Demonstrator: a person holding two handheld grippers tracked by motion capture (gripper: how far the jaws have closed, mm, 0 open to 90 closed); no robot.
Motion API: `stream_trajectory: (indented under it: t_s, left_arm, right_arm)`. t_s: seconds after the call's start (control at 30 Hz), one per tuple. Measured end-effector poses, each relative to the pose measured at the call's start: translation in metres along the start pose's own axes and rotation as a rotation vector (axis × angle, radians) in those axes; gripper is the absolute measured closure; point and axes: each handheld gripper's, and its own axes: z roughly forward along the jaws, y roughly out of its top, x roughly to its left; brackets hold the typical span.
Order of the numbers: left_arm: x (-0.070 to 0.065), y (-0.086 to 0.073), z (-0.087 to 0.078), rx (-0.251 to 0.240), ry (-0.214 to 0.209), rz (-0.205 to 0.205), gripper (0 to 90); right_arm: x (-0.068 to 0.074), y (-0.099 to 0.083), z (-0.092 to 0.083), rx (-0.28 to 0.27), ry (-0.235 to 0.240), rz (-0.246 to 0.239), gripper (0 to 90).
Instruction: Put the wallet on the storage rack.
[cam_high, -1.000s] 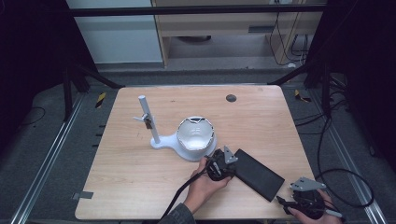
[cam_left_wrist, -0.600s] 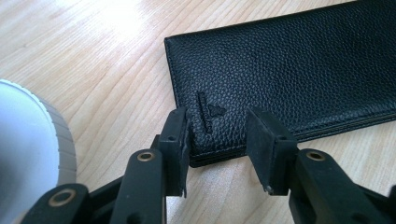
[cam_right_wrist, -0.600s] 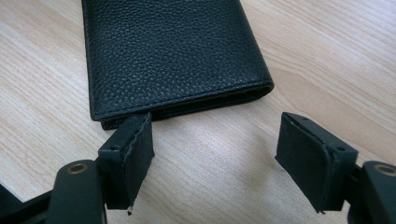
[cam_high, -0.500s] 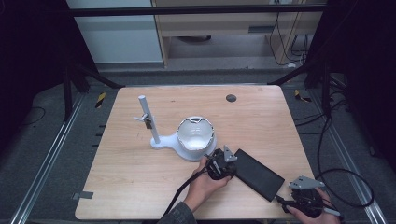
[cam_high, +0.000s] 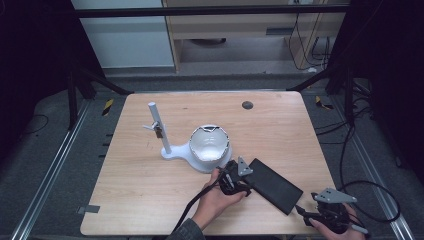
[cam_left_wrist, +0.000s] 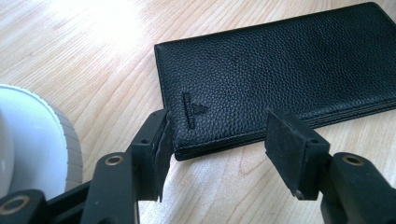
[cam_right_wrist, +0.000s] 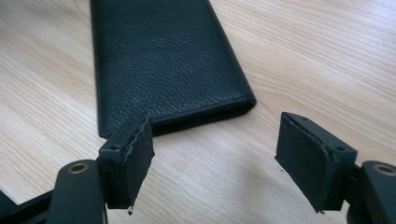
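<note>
Now my left hand-held gripper (cam_high: 239, 176) sits at the near-left end of the black wallet (cam_high: 274, 185), which lies flat on the desk (cam_high: 135, 185) toward its near right corner, running aslant from beside the white bowl (cam_high: 209, 144) down toward the near edge. Its jaws have just been opening, and in the left gripper view they stand apart with the wallet's (cam_left_wrist: 280, 70) short end and one corner between them; the left pad is close against that corner, though I cannot tell whether it touches, while the right pad stands clear of the leather, so nothing is pinched. A small embossed logo (cam_left_wrist: 192, 108) sits on the wallet near that corner, and the white bowl's rim (cam_left_wrist: 44, 140) curves in at the left edge of that view. My right hand-held gripper (cam_high: 303, 211) rests low at the near right corner of the desk, just beyond the wallet's other end, with its jaws spread and nothing between the pads. In the right gripper view the wallet's (cam_right_wrist: 159, 56) near short end lies on the wood just ahead of the left pad, apart from the right one. Farther back on the desk, the bowl stands on a white base with an upright white post (cam_high: 159, 127) to its left, and a small dark round spot (cam_high: 247, 105) lies near the far edge.
</note>
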Motion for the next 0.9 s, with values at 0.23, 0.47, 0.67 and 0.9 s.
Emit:
stream_trajectory:
  t_s: [0.23, 0.47, 0.67, 0.9]
  left_arm:
    - [0.006, -0.001, 0.009, 0.013, 0.02, -0.028, 46.7]
    - [0.007, 0.001, 0.016, 0.007, 0.017, -0.058, 50.7]
    - [0.008, 0.002, 0.016, 0.019, 0.008, -0.063, 52.4]
    - [0.009, 0.004, 0.018, 0.036, -0.004, -0.07, 52.2]
  right_arm:
    - [0.0, -0.005, 0.003, 0.039, 0.004, 0.001, 27.3]
    - [0.001, -0.005, 0.006, 0.054, 0.016, -0.007, 27.2]
    - [0.002, -0.004, 0.008, 0.064, 0.017, -0.011, 27.0]
    - [0.002, -0.003, 0.01, 0.073, 0.017, -0.019, 26.8]
